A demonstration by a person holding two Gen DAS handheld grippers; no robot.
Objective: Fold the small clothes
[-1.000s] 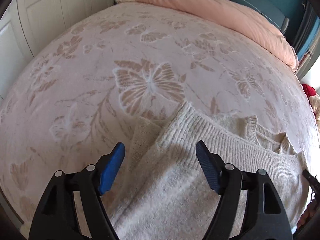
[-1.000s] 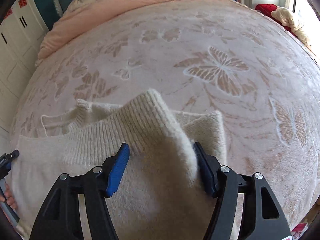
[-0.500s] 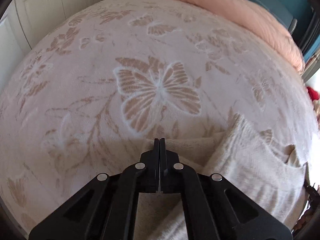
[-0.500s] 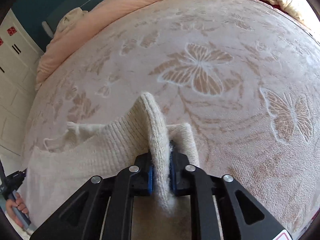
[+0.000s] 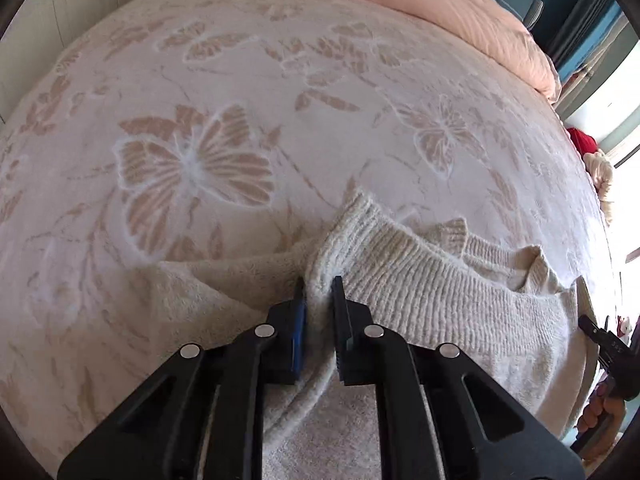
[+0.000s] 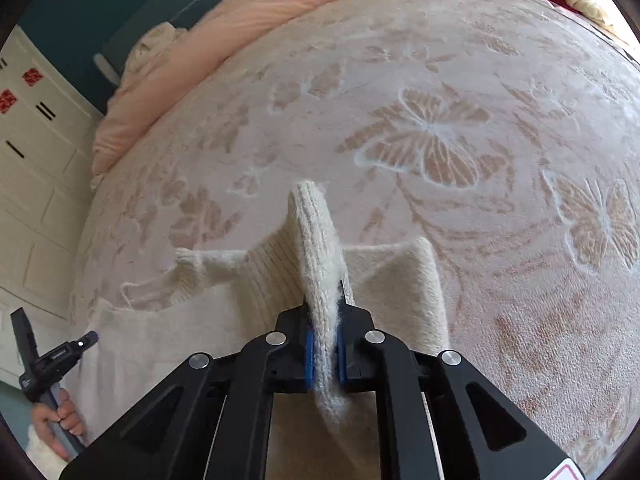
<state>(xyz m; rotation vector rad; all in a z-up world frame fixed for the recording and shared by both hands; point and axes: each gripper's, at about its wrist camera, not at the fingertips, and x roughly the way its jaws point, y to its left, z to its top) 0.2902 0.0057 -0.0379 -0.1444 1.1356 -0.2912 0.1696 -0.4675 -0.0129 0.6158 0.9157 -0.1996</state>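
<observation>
Between both tongs point(image 5: 319, 300) point(image 6: 325, 322): seemingly pinched sweater point(image 5: 440, 292).

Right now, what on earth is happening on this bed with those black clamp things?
A person is folding a cream sweater on a butterfly-patterned blanket, using a hand-held gripper in each hand. The left gripper is shut on a ribbed edge of the sweater. The right gripper has just been closing and now pinches another fold of it, which stands up between the fingers. Most of the sweater lies flat on the blanket. A pink duvet lies at the far end.
</observation>
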